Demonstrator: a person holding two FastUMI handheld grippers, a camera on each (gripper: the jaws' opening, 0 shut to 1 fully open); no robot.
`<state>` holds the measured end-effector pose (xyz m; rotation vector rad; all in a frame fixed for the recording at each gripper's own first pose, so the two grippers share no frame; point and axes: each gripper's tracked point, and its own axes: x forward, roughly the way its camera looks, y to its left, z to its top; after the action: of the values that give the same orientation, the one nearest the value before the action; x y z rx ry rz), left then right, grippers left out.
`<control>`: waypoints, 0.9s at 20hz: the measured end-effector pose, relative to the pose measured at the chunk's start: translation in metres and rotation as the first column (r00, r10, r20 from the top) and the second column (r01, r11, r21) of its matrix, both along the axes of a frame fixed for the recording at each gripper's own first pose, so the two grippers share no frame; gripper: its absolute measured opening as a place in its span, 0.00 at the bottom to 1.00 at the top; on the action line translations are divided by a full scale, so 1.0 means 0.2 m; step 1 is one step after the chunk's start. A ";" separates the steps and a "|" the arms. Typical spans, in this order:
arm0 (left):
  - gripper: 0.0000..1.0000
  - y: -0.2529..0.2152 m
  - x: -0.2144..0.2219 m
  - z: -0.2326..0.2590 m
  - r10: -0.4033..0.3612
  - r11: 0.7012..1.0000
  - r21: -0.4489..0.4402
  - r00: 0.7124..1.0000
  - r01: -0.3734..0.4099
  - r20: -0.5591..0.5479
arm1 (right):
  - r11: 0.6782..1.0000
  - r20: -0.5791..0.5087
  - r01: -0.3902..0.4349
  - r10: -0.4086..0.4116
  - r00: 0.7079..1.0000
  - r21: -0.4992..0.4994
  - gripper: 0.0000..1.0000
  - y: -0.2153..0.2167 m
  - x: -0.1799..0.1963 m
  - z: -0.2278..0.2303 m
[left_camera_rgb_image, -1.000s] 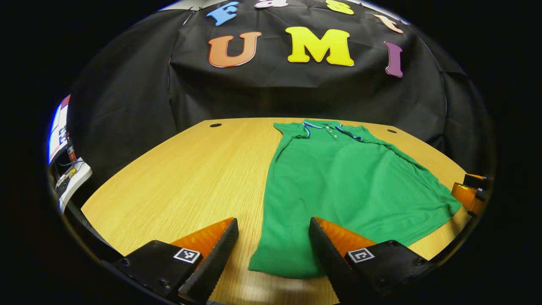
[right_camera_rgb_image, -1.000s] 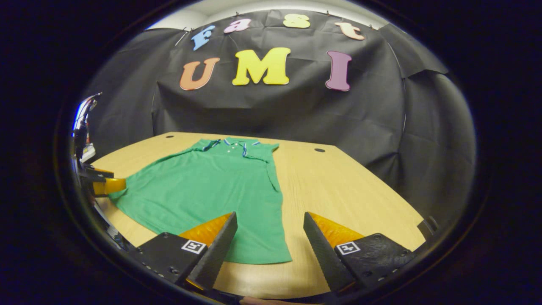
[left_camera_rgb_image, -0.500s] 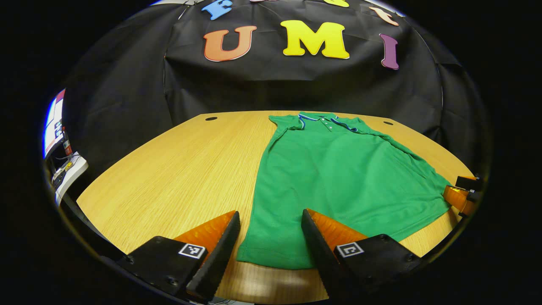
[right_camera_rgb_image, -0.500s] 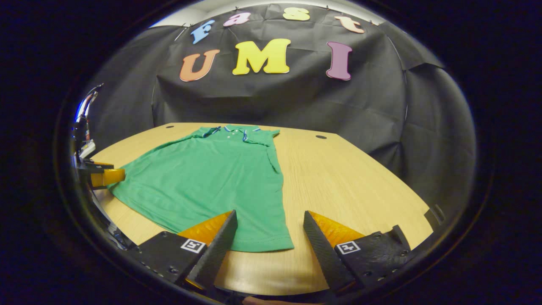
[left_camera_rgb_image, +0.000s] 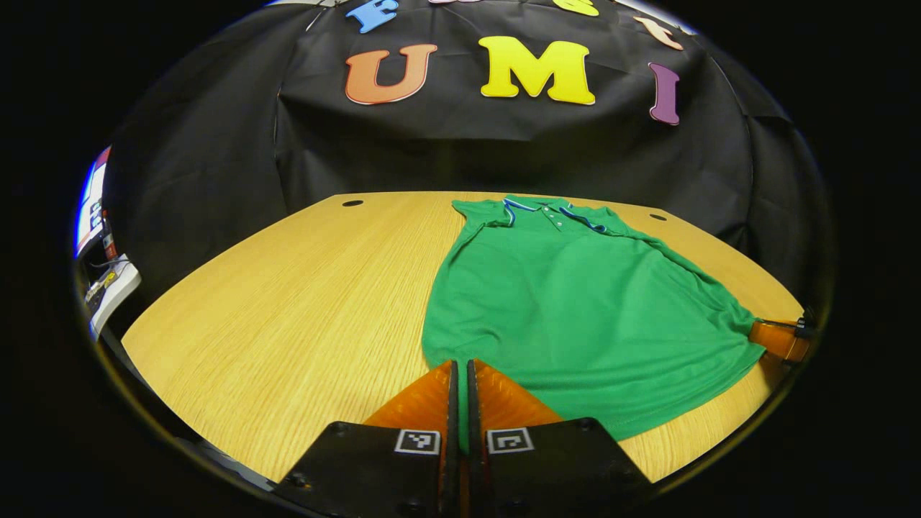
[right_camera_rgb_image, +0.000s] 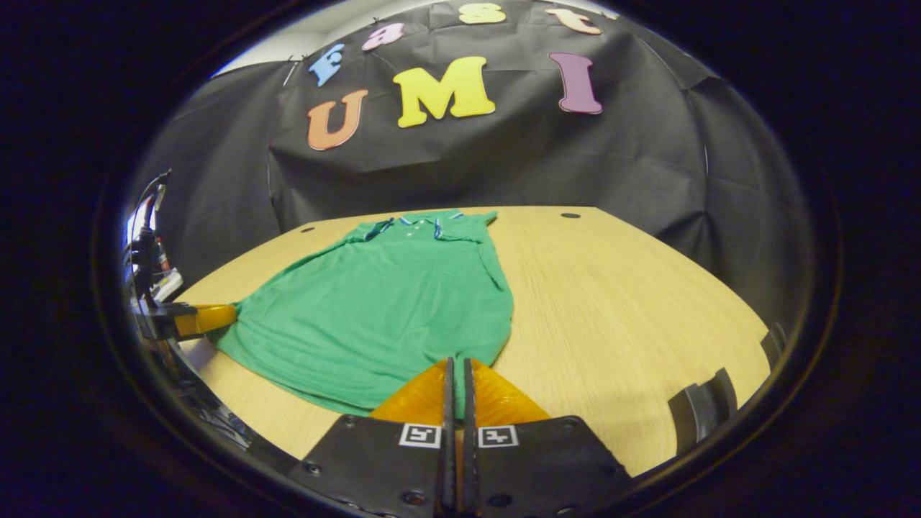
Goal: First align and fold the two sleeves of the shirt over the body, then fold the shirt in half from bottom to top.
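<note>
A green polo shirt (left_camera_rgb_image: 575, 302) lies flat on the wooden table (left_camera_rgb_image: 288, 302), collar at the far end, both sleeves folded over the body. My left gripper (left_camera_rgb_image: 460, 374) is shut on the hem's near left corner, with cloth pinched between its fingers. In the right gripper view the same shirt (right_camera_rgb_image: 388, 302) spreads to the left, and my right gripper (right_camera_rgb_image: 455, 370) is shut on the hem's near right corner. The right gripper (left_camera_rgb_image: 781, 338) also shows at the far right edge of the left gripper view. The left gripper (right_camera_rgb_image: 187, 320) shows at the left edge of the right gripper view.
Bare wood (right_camera_rgb_image: 633, 302) stretches to the right of the shirt in the right gripper view, and to its left in the left gripper view. Two cable holes (left_camera_rgb_image: 352, 203) (left_camera_rgb_image: 658, 216) sit near the table's back edge. Equipment (left_camera_rgb_image: 101, 280) stands off the table's left side.
Both grippers went from wide open around the hem corners to shut on them. The hem corners have drawn in and puckered toward the fingers.
</note>
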<state>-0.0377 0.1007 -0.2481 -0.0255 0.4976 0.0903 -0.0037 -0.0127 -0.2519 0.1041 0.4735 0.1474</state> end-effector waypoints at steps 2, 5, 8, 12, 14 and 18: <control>0.10 0.01 0.00 0.03 0.001 1.000 -0.005 1.000 0.000 0.010 | 1.000 -0.003 -0.010 0.010 1.000 0.005 0.01 -0.01 0.00 0.01; 0.09 0.01 0.02 0.10 -0.009 1.000 0.017 0.999 0.009 0.048 | 1.000 -0.005 -0.009 0.009 1.000 0.016 0.00 -0.04 0.00 0.04; 0.10 0.00 0.03 0.19 -0.023 0.999 0.029 0.996 0.020 0.082 | 1.000 0.036 -0.010 0.010 0.999 0.008 0.00 -0.05 0.00 0.13; 0.09 -0.02 0.10 0.34 -0.039 0.998 0.054 0.987 0.031 0.157 | 0.999 0.108 -0.025 0.028 0.994 -0.029 0.00 -0.05 0.07 0.30; 0.09 -0.02 0.17 0.41 -0.040 0.998 0.055 0.982 0.030 0.187 | 0.999 0.145 -0.031 0.036 0.989 -0.032 0.00 -0.03 0.14 0.39; 0.09 0.02 0.36 0.53 -0.037 0.997 0.070 0.967 0.020 0.254 | 0.999 0.229 -0.009 0.018 0.973 -0.038 0.00 -0.02 0.37 0.54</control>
<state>0.0350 0.1041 -0.1422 0.0349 0.2369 0.0741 0.0707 -0.0171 -0.1442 0.0467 0.2456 0.1621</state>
